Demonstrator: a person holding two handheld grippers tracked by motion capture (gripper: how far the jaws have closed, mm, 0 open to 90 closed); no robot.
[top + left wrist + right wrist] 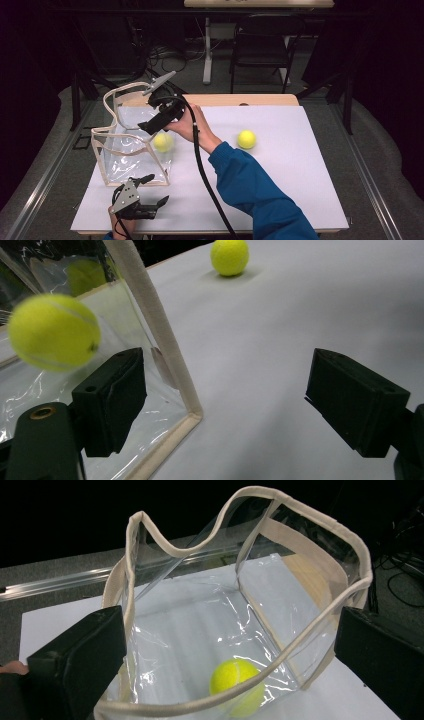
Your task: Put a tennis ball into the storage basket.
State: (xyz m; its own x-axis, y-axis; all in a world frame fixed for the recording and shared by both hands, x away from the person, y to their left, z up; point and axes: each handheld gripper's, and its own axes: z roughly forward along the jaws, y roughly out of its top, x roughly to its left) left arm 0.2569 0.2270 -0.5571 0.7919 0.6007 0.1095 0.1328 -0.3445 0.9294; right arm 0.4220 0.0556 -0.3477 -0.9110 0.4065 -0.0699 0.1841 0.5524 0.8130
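Step in hand, as judged from the scene: loading tennis balls into the clear bag (131, 145), one ball at a time. The right hand-held gripper (150, 126) hangs over the bag's open mouth with its jaws spread wide and nothing between them. In the right gripper view, one tennis ball (238, 686) lies on the bag floor, near the wall closest to the camera. The drop for this ball therefore looks complete.

The bag stands upright on the left part of the white bench (300, 190), its cream-trimmed rim (320, 615) sagging but open. The second ball (246, 139) rests on the bench to the right, well apart from the bag. The left gripper view shows it farther off (229, 256).

The left hand-held gripper (152, 192) sits low at the near edge of the bench, just beside the bag's near corner. Its jaws are apart and empty — the bag's corner trim (167, 352) passes between them untouched.

Next move, as a judgement:
- Lift the right hand-held gripper clear of the rim without snagging the trim.
- Carry it right to the second ball and keep the jaws wide until they straddle it.
- Close gently — a ball on a flat bench rolls if nudged from one side.
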